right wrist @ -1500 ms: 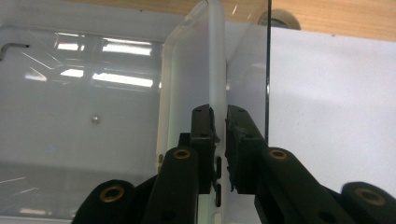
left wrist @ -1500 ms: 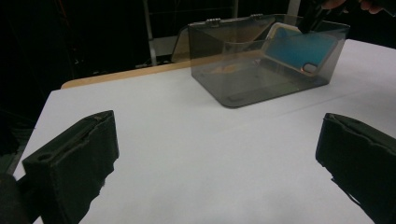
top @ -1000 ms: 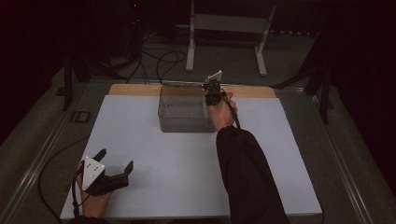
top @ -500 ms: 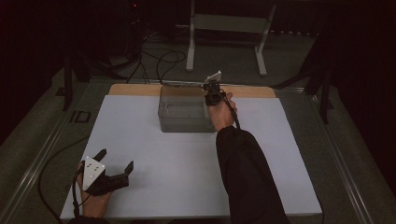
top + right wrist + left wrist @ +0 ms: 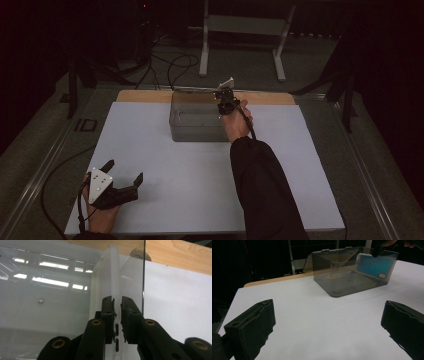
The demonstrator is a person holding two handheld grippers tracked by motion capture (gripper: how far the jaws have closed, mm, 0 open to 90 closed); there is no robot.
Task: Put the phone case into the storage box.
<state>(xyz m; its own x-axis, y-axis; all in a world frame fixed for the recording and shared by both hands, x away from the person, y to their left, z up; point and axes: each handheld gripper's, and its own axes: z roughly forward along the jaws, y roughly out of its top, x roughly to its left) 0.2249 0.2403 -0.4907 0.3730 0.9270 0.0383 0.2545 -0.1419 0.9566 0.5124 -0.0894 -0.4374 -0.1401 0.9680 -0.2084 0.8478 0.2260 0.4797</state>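
A smoky clear plastic box (image 5: pixel 195 120) stands at the back middle of the white table top, its lid (image 5: pixel 329 257) swung open to the rear. Inside it a blue phone case (image 5: pixel 374 266) leans upright against the right wall. My right gripper (image 5: pixel 222 113) reaches down into the box from above. Its pads sit on either side of the case's pale top edge (image 5: pixel 105 277); the jaws have just been opening a little, with the case still between them. My left gripper (image 5: pixel 124 170) rests open on the table at the near left, with nothing between its jaws.
The white table top (image 5: pixel 165 165) has a wooden strip (image 5: pixel 142 96) along its far edge. A metal stand (image 5: pixel 242 30) and cables lie on the dark floor behind. A cable (image 5: pixel 60 172) trails off the left gripper over the table's left side.
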